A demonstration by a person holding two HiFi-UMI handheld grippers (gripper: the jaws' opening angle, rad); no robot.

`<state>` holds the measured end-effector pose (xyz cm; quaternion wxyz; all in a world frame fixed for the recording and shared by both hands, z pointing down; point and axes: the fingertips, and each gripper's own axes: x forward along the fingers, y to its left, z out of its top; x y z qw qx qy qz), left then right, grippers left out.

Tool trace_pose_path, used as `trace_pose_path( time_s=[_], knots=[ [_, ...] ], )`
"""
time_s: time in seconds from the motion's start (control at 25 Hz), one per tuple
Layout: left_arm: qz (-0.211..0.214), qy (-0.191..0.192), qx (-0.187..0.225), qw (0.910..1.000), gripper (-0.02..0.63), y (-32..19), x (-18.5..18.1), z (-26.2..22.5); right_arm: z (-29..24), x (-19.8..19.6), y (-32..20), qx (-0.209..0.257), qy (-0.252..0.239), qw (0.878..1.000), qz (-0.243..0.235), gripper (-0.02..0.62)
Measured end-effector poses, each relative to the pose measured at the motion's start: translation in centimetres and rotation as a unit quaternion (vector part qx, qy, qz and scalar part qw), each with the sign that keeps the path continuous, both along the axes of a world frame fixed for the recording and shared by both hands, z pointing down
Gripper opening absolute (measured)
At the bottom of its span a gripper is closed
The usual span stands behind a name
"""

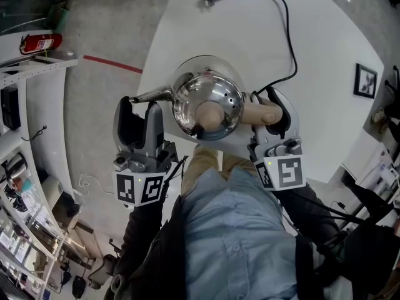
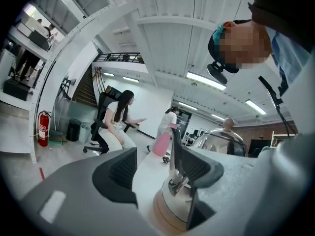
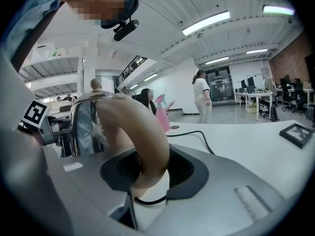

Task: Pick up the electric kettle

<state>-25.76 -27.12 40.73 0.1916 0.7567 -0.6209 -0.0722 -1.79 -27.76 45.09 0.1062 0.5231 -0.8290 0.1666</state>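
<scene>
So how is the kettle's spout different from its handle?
The thin, shiny metal spout is narrow and silver; the curved beige handle is thick and dull. The spout lies between the left tool's open jaws, near one pad; the right tool is shut on the handle. Both stick out of the round shiny steel electric kettle, on opposite sides.

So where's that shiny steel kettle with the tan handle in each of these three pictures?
Head view: the shiny domed steel kettle sits at centre.
Left gripper view: its dome shows at right, its spout between the jaws.
Right gripper view: its body is at left, its curved tan handle between the jaws.
Shared landmark: the white round table under it.
</scene>
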Motion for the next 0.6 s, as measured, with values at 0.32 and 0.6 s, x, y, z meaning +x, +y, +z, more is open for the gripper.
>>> trace_pose_path(
  time_s=[0.32,0.6],
  knots=[
    [0.033,0.025,0.0,0.9991,0.285,-0.9,0.3,-0.6,-0.3,-0.1,0.0,-0.004,-0.005,1.0,0.0,0.14],
    [0.069,0.072,0.007,0.995,0.285,-3.2,0.6,0.2,0.3,-0.5,-1.4,-0.002,-0.009,1.0,-0.001,0.127]
  ],
)
